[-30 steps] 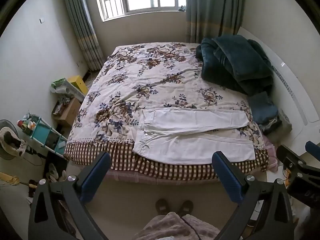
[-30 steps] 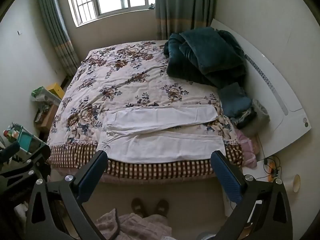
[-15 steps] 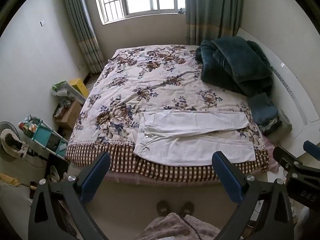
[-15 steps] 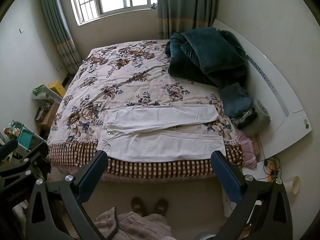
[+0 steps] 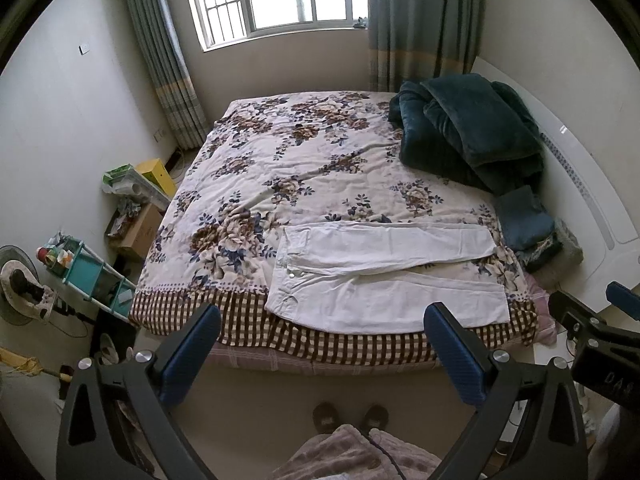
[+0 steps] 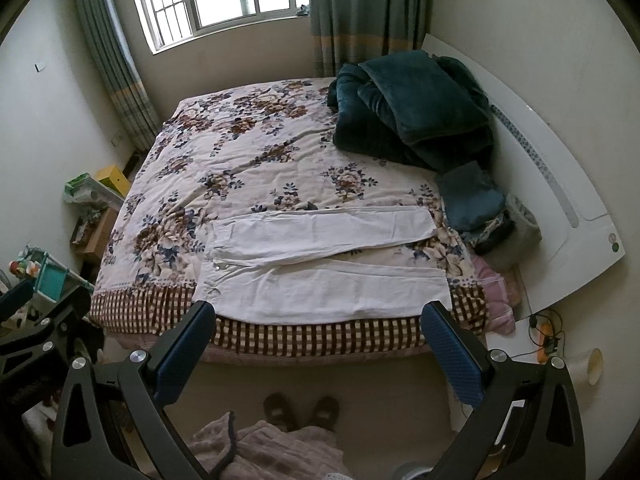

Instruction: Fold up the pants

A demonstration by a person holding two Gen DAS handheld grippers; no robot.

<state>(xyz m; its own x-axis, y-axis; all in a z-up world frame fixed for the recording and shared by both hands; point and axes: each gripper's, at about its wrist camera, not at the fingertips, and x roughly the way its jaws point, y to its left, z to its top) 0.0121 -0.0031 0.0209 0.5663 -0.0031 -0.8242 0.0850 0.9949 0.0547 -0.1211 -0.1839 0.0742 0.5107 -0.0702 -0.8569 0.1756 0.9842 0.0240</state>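
White pants [image 5: 384, 276] lie flat on the floral bed [image 5: 280, 160] near its front edge, waistband to the left, both legs stretched to the right and slightly spread. They also show in the right wrist view [image 6: 320, 268]. My left gripper [image 5: 322, 320] is open and empty, held high above the floor in front of the bed. My right gripper [image 6: 318, 318] is open and empty at a similar height, to the right of the left one.
A dark green blanket [image 5: 468, 132] is piled at the bed's far right, with folded clothes [image 5: 528, 220] below it. A teal cart [image 5: 88, 272], boxes [image 5: 144, 184] and a fan [image 5: 20, 284] stand on the left floor. Slippered feet [image 5: 348, 418] stand before the bed.
Both views have shifted slightly, so the bed sits a little lower in the frames. The pants have not moved and both grippers stay open.
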